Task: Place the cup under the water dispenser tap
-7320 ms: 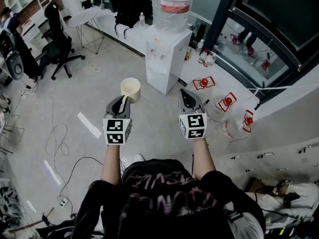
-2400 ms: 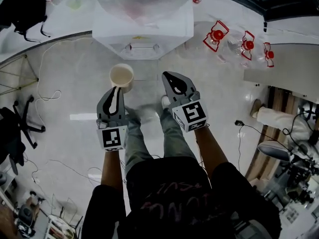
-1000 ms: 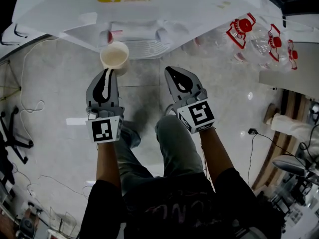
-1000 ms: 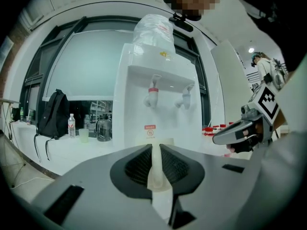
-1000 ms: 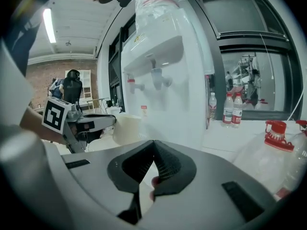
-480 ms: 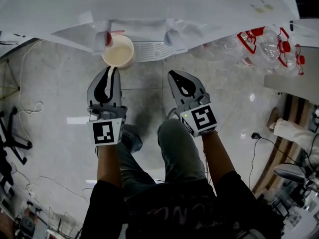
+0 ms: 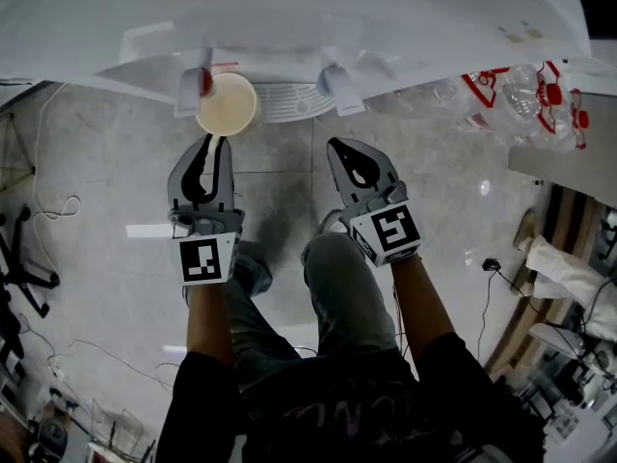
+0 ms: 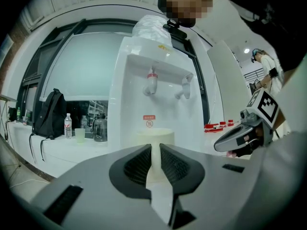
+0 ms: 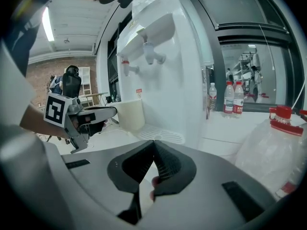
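The cream cup (image 7: pixel 227 104) hangs close under the red tap (image 7: pixel 193 83) of the white water dispenser (image 7: pixel 318 17), over the left end of its drip tray (image 7: pixel 289 101). My left gripper (image 7: pixel 216 140) is shut on the near wall of the cup. In the left gripper view the cup (image 8: pixel 154 134) stands upright between the jaws of the left gripper (image 8: pixel 155 146), below the red tap (image 8: pixel 152 83). My right gripper (image 7: pixel 337 144) is shut and holds nothing, to the right of the cup. In the right gripper view its tips (image 9: pixel 154 142) meet, and the cup (image 9: pixel 129 114) shows at left.
A second tap (image 7: pixel 339 83) juts out to the right of the red one. Large water jugs with red caps (image 7: pixel 540 95) lie on the floor at right. Small bottles (image 9: pixel 232 99) stand on a ledge beside the dispenser. Cables (image 7: pixel 39 210) trail over the floor at left.
The cup has come in closer to the dispenser front and now sits right under the red tap. Both grippers have sunk a little.
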Tool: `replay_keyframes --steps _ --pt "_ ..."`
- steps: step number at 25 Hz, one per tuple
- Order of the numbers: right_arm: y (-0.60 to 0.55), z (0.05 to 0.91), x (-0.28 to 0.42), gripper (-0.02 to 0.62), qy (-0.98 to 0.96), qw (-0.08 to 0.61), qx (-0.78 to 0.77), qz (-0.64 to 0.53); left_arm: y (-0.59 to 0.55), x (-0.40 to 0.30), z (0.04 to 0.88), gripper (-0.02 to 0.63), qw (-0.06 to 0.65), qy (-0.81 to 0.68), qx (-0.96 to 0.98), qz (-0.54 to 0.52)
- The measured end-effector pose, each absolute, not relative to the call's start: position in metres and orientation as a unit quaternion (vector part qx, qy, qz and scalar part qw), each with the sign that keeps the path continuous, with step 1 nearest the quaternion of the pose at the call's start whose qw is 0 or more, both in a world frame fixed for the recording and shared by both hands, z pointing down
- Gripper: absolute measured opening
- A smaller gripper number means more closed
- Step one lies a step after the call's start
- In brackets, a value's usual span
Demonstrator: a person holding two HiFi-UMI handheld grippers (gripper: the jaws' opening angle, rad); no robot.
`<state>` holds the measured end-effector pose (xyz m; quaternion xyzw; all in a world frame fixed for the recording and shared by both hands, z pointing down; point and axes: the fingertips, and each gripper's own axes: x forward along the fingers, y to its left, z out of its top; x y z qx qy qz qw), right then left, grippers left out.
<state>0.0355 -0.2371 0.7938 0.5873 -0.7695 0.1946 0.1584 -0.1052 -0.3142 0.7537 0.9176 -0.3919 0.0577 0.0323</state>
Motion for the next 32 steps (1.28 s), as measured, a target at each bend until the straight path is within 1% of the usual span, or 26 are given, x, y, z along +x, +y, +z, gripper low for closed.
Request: replay_keyframes --steps 2,4,8,11,17,20,25,32 --pt "-0.234 0.797 0.034 0.015 -0.771 0.172 0.580 0.198 -0.314 -0.105 0.753 0.058 0.030 -0.392 0.918 0.059" --pt "-0.235 0.797 0.034 0.015 -0.771 0.167 0.581 0.200 -0.313 -0.106 0.753 0.062 0.030 -0.392 0.917 0.062" --pt "-0.234 0.797 0.034 0.015 -0.770 0.169 0.582 0.200 -0.315 -0.109 0.752 0.091 0.030 -0.396 0.916 0.063" --pt "-0.238 0.793 0.036 0.015 -0.768 0.166 0.586 0.198 -0.314 -0.108 0.751 0.092 0.032 -0.395 0.916 0.060" --pt "-0.242 0.783 0.034 0.015 -0.765 0.158 0.592 0.197 -0.312 -0.112 0.747 0.144 0.034 -0.390 0.918 0.062" --pt "-0.245 0.772 0.032 0.015 -0.764 0.148 0.597 0.195 -0.307 -0.114 0.743 0.155 0.038 -0.387 0.919 0.067" --pt "-0.234 0.756 0.030 0.015 -0.767 0.156 0.593 0.189 -0.300 -0.121 0.724 0.155 0.061 -0.386 0.918 0.071" --pt "-0.224 0.707 0.018 0.015 -0.775 0.168 0.583 0.178 -0.284 -0.125 0.678 0.155 0.069 -0.389 0.915 0.078"
